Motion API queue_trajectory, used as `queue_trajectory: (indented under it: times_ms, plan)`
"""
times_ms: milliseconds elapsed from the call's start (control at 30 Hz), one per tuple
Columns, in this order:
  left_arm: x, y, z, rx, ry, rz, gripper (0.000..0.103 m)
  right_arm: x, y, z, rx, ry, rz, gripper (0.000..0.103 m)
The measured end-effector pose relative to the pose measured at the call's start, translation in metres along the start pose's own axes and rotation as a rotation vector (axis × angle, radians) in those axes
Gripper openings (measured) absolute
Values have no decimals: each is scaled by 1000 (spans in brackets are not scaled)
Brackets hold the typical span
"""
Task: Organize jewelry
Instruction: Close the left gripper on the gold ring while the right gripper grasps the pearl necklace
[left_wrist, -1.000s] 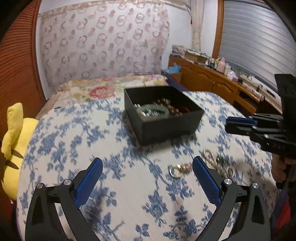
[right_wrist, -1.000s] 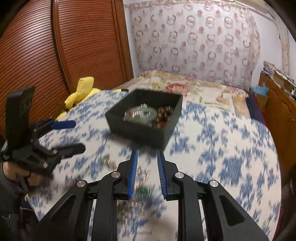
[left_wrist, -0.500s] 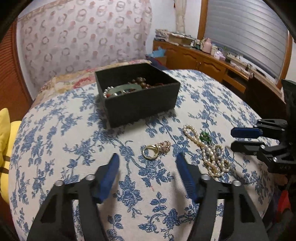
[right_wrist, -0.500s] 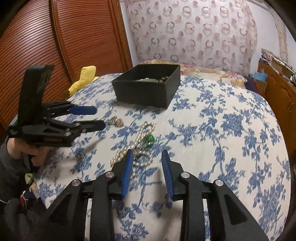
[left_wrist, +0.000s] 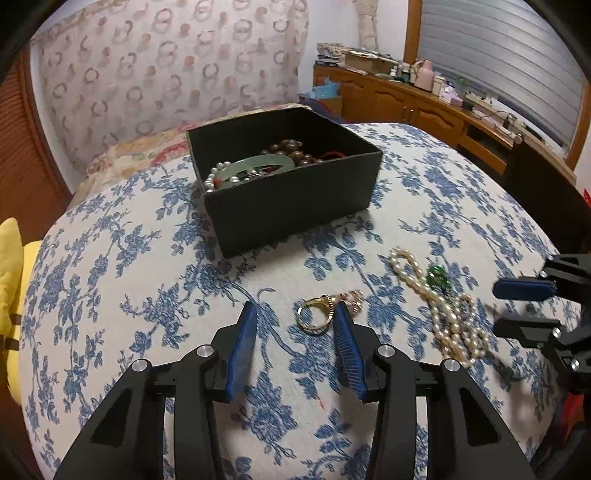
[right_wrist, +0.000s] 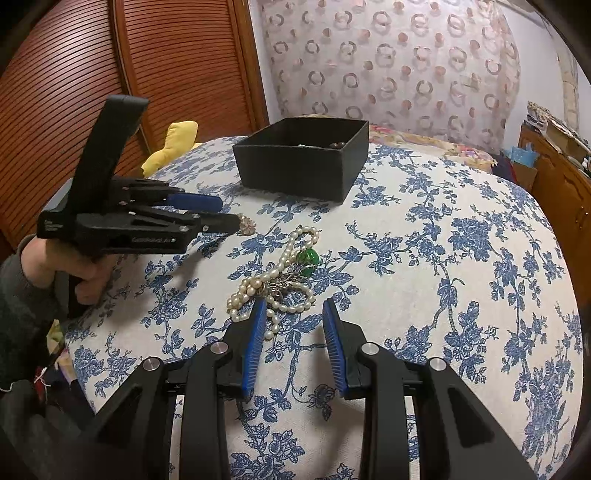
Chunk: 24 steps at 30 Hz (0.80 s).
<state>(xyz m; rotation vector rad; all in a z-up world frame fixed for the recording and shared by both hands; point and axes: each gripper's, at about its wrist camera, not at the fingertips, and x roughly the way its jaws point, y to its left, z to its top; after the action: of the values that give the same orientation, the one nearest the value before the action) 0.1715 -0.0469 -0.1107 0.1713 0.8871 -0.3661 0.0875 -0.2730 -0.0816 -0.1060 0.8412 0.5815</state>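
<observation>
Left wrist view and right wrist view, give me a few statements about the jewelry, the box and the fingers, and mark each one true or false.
1. The gold ring lies on the tablecloth outside the black box. True.
2. The left gripper has its fingers closed on the ring. False: they are open, the ring lying by the right one.
3. The pearl necklace is inside the box. False: it lies on the cloth beside a green bead.
4. The box holds a pale green bangle. True.
5. The right gripper is open, its left finger over the pearls. True.
</observation>
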Motion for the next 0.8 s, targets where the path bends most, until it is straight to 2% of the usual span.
queue_trajectory:
  times_ms: [100,233,500,567,600,800]
  plan:
    - [2,1,2,-1,1,21,42,0,0,0,-3,1,-1,34]
    - [1,5,2,-8,-2,20,33,0,1,-1,-9,5,1,34]
    - [8,3,11,6,-2,1,33,0,9,7,-37,6,13,34]
    - [9,4,13,7,-4,-10,20,0,11,9,-45,7,12,34]
    - [9,6,13,4,-5,-21,18,0,11,11,-47,7,10,34]
    - [6,13,6,-30,-14,-51,17,5,8,22,-62,10,11,34]
